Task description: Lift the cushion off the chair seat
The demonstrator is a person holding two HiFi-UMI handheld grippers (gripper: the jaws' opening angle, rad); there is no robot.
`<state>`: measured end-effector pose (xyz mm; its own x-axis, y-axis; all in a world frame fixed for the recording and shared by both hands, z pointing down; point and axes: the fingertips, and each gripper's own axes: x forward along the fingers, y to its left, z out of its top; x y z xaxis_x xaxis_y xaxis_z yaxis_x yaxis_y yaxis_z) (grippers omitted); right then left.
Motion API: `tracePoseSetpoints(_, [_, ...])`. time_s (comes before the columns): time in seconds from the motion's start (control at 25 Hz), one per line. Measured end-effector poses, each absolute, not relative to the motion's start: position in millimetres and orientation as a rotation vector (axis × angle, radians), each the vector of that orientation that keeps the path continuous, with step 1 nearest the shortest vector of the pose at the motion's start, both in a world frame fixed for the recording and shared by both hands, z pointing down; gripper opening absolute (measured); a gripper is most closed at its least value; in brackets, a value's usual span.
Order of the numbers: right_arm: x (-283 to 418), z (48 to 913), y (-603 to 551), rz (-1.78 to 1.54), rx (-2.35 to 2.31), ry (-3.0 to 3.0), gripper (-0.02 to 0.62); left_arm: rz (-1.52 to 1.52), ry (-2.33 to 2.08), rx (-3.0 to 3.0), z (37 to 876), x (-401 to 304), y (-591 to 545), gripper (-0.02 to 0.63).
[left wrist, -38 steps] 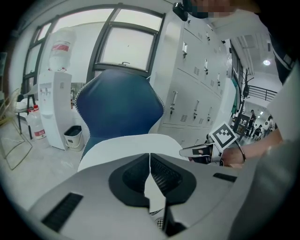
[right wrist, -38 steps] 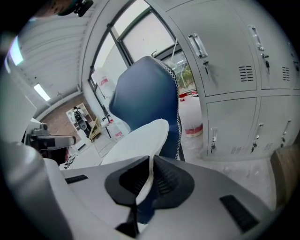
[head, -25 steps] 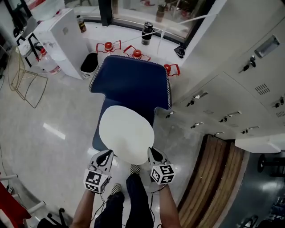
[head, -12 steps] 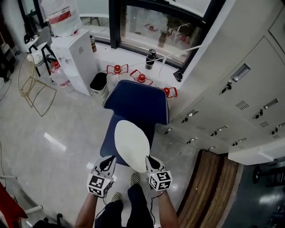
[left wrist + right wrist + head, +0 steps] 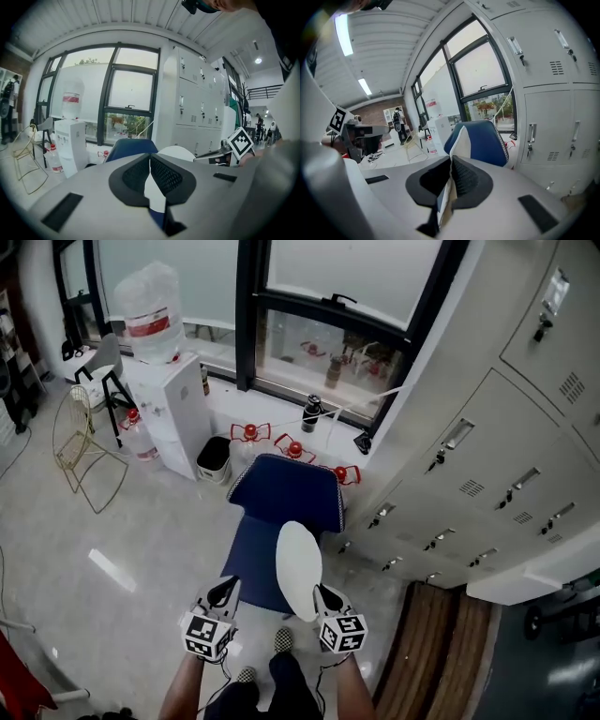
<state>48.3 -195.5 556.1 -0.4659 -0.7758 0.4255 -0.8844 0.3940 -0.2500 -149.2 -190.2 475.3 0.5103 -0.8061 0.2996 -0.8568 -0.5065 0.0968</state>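
The white oval cushion (image 5: 298,568) hangs on edge above the blue chair (image 5: 286,493), clear of its seat. My right gripper (image 5: 321,592) is shut on the cushion's near rim. In the right gripper view the rim shows pinched between the pads (image 5: 461,176), with the cushion (image 5: 458,140) rising in front of the chair back (image 5: 485,140). My left gripper (image 5: 228,589) stands apart to the cushion's left with its jaws together and nothing seen held. In the left gripper view (image 5: 150,161) the cushion (image 5: 177,152) lies to its right, beside the chair (image 5: 131,145).
Grey lockers (image 5: 487,456) line the right side, with a wooden bench (image 5: 441,643) below them. A water dispenser (image 5: 164,399), a black bin (image 5: 215,458) and a wire chair (image 5: 80,442) stand to the left. Red fittings (image 5: 293,448) lie behind the chair under the window.
Both grippers have risen. The cushion has come up off the seat and tipped from flat to on edge. The left gripper, earlier at the cushion's left rim, now stands apart from it.
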Motion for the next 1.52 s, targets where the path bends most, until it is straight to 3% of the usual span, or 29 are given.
tracePoseSetpoints(0.92, [49.6,343.2,-89.8,0.329,1.698,-2.539,0.035,0.231,-1.463,2.727,321.0,-174.9,-93.7,0.02])
tracePoseSetpoints(1.52, [31.0,318.8,-0.4,0.258,1.707,-2.568,0.034,0.151,-1.453,2.754,297.7,-189.4,-20.3,0.02])
